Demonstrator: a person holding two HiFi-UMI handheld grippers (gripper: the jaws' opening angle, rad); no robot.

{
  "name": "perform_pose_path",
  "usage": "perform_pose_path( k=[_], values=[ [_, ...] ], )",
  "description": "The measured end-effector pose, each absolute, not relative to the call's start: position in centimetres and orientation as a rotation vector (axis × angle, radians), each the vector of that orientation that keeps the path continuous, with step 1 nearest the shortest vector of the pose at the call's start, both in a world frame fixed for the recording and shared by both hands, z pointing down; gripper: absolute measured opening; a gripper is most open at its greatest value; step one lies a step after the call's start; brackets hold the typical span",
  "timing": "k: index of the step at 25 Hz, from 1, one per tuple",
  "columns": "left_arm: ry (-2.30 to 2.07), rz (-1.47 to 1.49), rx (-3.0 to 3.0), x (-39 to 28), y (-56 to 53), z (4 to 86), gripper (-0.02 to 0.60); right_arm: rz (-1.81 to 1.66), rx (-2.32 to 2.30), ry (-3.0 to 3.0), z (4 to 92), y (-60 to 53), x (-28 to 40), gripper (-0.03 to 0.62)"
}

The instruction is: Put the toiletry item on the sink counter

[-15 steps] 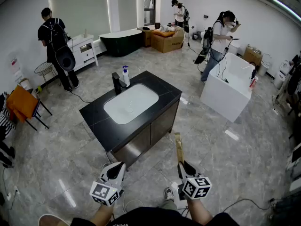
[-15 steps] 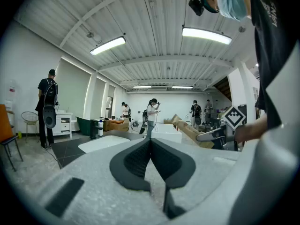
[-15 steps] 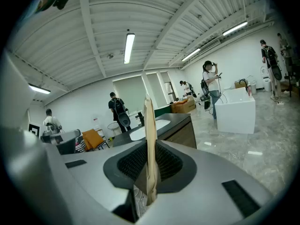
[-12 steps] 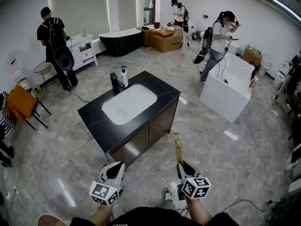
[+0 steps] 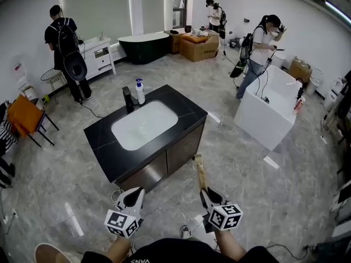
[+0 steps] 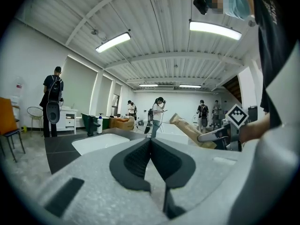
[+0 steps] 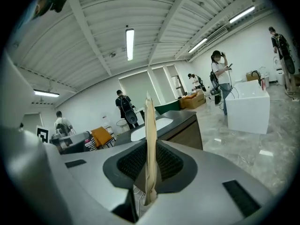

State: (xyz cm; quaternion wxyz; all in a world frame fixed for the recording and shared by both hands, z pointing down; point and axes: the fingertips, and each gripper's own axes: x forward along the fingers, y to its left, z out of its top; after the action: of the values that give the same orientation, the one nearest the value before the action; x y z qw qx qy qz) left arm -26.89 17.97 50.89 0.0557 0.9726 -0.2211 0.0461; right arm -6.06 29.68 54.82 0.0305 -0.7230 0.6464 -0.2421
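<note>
Left gripper [image 5: 133,196]: jaws together, empty
Counter [image 5: 104,141]: ahead, well apart from both grippers; bottle [image 5: 140,91] by faucet [image 5: 127,98]
Right gripper [image 5: 205,193]: clamped on flat tan tube [image 5: 198,170], held at one end
Risk: grip near one end, so tube may pivot or slip while carried
Writing: none legible on tube

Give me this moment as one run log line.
left gripper: shut, empty | right gripper: shut on tan pouch | sink counter: ahead, pouch not yet on it

Mock-bathroom hall: freestanding sink counter [image 5: 101,144], dark bathtub [image 5: 143,45]
</note>
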Motion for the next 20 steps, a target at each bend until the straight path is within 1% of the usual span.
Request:
perform_pose_path(
  k=[6,10,20],
  values=[
    [-0.781,0.127,2.905,-21.9,17.5,51.8,0.008,-0.763,-2.189,2.090,55.2,27.8,0.0,0.064],
    [-0.782,0.124,2.881,-18.8,17.6,52.0,0.008,-0.767,-2.192,2.099,55.3,26.8,3.9,0.064],
    [-0.777,0.147,2.841,-14.3,14.4,53.0,0.008,-0.803,-2.181,2.071,55.9,23.5,8.2,0.064]
  ],
)
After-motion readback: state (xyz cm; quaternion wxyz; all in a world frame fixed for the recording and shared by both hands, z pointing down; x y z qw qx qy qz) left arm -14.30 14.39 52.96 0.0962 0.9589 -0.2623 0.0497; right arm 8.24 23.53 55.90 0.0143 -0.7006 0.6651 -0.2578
